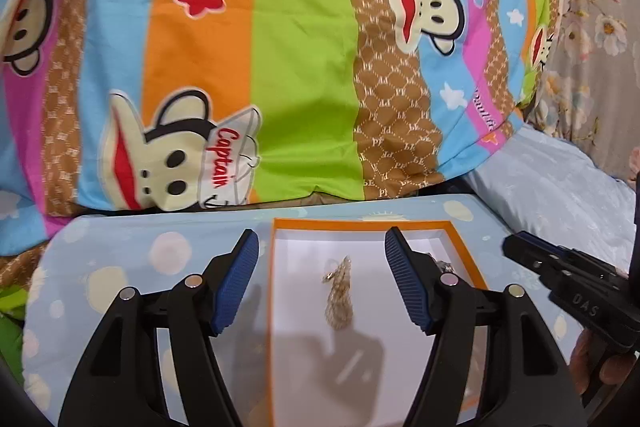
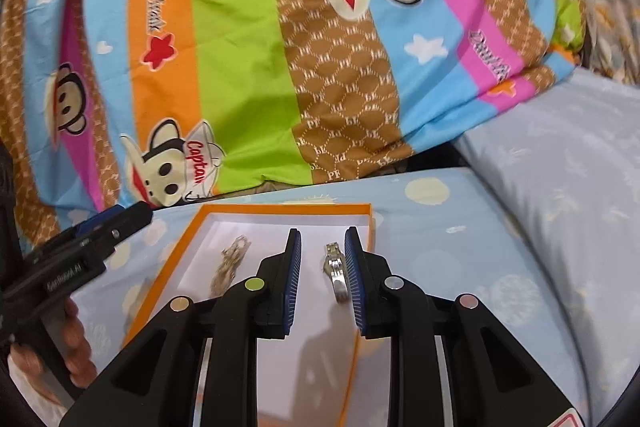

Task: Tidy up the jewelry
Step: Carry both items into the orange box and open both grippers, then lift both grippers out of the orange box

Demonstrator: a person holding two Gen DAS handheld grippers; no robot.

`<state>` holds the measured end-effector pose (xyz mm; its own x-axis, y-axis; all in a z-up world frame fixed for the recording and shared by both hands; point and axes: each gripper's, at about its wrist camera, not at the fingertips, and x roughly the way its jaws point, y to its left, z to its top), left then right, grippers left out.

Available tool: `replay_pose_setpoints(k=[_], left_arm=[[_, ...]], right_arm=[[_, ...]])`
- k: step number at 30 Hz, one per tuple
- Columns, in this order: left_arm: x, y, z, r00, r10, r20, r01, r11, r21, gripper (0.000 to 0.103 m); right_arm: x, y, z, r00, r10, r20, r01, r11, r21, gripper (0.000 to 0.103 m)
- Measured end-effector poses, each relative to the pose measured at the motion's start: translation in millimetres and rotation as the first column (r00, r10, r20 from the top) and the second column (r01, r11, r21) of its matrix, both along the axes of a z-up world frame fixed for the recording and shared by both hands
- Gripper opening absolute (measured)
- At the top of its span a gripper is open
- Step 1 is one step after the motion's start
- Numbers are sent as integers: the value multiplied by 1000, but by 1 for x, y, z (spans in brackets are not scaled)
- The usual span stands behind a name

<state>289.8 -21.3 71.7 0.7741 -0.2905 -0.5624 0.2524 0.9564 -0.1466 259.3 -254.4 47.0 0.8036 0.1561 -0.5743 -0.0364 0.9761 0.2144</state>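
Left gripper [image 1: 322,279] spread wide over gold chain [image 1: 339,297], right gripper [image 2: 322,281] parted around silver watch [image 2: 336,277], gripping nothing; both pieces lie inside orange box [image 1: 362,223], apparently just placed.

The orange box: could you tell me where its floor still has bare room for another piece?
In the orange box, the gold chain and silver watch crowd the far half. The near white floor is bare, as is the far-left corner beyond the chain.

Over the orange-rimmed box [image 2: 192,259], the right gripper [image 2: 322,279] hangs with jaws parted around a silver watch [image 2: 335,273] inside it, a gold chain [image 2: 230,263] lying further left, the left gripper [image 2: 116,221] just outside.
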Motion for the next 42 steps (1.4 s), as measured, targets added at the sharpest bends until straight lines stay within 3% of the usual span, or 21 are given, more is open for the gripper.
replay_pose_setpoints(k=[2,7,12,17,21,28,42], left_arm=[[-25,11,8,1000,-2,15,1,1000,12,64],[-92,36,9,1000,5,14,-6,1000,23,74],[-155,53,-22,998,34,-43,-32,999,40,74],[-200,58,-56,989,37,-140,-36,999,6,74],[-222,52,-69,987,41,-153,-33,998,51,74],[-230,58,-75,980,52,-192,-52,999,9,74],[-226,55,-79,975,31,-218,-30,1000,7,75]], right_arm=[[-30,-1,9,1000,2,27,-2,1000,-14,36],[-111,2,9,999,-9,49,11,999,-52,40],[-185,14,-26,999,-52,7,53,994,-100,42],[-222,24,-57,996,-57,-62,51,995,-83,42],[-236,30,-64,996,-38,-80,34,998,-52,42],[-242,42,-68,994,-17,-106,12,999,-40,42],[-208,74,-76,983,-17,-182,20,1000,10,42]])
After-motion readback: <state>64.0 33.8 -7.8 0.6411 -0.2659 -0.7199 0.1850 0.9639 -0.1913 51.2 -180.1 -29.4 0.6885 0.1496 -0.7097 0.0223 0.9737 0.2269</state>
